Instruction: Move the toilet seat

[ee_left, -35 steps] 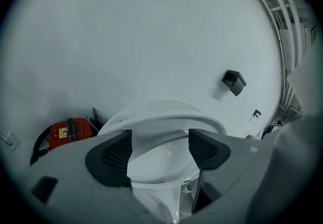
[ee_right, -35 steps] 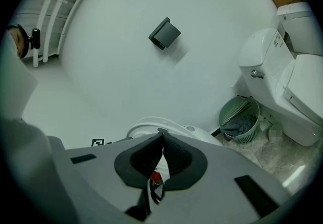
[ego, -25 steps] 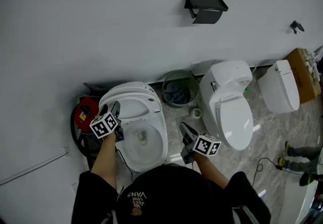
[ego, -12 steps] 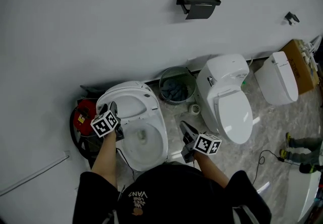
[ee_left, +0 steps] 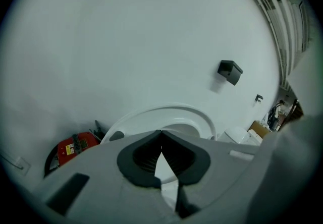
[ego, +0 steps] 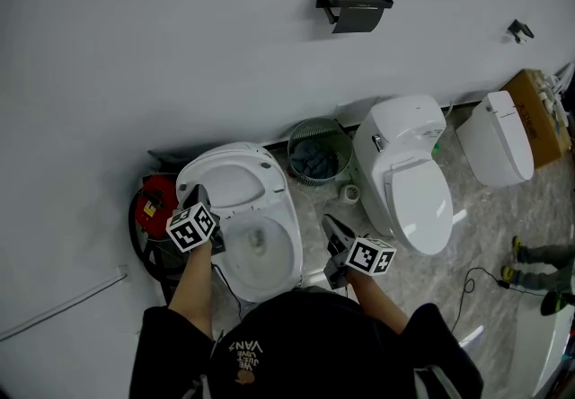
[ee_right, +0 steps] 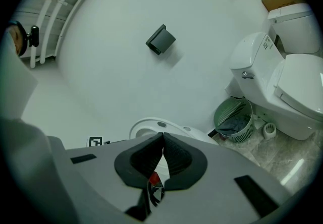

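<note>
**Both grippers closed at the open toilet**

The person's dark top cuts off the near edge of the toilet bowl (ego: 262,253) at the lower left of the head view. A red object (ego: 149,206) at its left is half covered and hard to identify. The toilet seat (ego: 232,180) stands raised against the wall. At its left edge the left gripper (ego: 199,199) has just been closing, and its jaws now meet on nothing. The right gripper (ego: 331,228), low centre, is also closed and empty. A green wire basket (ee_right: 226,111) holds crumpled grey-blue cloth (ee_right: 233,128).

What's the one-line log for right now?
left gripper: just closed, shut, empty, by toilet seat | right gripper: shut, empty
</note>
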{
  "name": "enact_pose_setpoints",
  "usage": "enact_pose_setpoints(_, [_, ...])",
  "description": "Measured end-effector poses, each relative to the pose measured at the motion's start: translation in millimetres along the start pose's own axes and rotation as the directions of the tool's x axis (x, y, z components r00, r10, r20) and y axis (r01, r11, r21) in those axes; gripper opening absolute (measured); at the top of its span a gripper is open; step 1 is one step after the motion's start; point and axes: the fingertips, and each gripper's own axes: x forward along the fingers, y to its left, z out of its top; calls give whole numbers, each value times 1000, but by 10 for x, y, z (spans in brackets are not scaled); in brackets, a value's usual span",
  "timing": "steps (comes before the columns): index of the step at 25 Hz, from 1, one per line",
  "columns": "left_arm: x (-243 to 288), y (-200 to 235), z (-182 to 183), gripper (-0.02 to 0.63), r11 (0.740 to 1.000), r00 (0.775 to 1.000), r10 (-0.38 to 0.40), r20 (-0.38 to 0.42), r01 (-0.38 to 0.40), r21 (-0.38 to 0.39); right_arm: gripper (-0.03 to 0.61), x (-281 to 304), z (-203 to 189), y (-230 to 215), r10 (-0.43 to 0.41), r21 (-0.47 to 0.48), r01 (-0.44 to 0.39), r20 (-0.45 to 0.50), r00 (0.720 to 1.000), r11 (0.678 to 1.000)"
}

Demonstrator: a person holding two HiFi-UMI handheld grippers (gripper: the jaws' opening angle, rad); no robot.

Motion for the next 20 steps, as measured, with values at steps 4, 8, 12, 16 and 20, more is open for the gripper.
enact_pose_setpoints(4, [-193, -75, 37, 3, 999, 999, -43, 26, 43, 17, 2, -32, -52, 82, 6, -8, -5, 3, 1000, 1000])
enact_pose_setpoints(8, [-447, -208, 52, 3, 994, 994, -103, 43, 101, 48, 0, -99, -77, 195, 8, -40, -7, 25, 1000, 999])
enact_pose_setpoints(12, [-740, -288, 28, 3, 986, 989, -140, 43, 135, 102, 0, -155, -159, 360, 11, -95, -8, 29, 1000, 995])
enact_pose_setpoints(16, [-1046, -276, -71, 3, 979, 986, -165, 38, 159, 130, 0, -204, -279, 528, 12, -131, -8, 33, 999, 991])
enact_pose_setpoints(20, [-1374, -230, -221, 3, 971, 982, -189, 27, 183, 153, 0, -276, -432, 691, 13, -156, -7, 36, 999, 988])
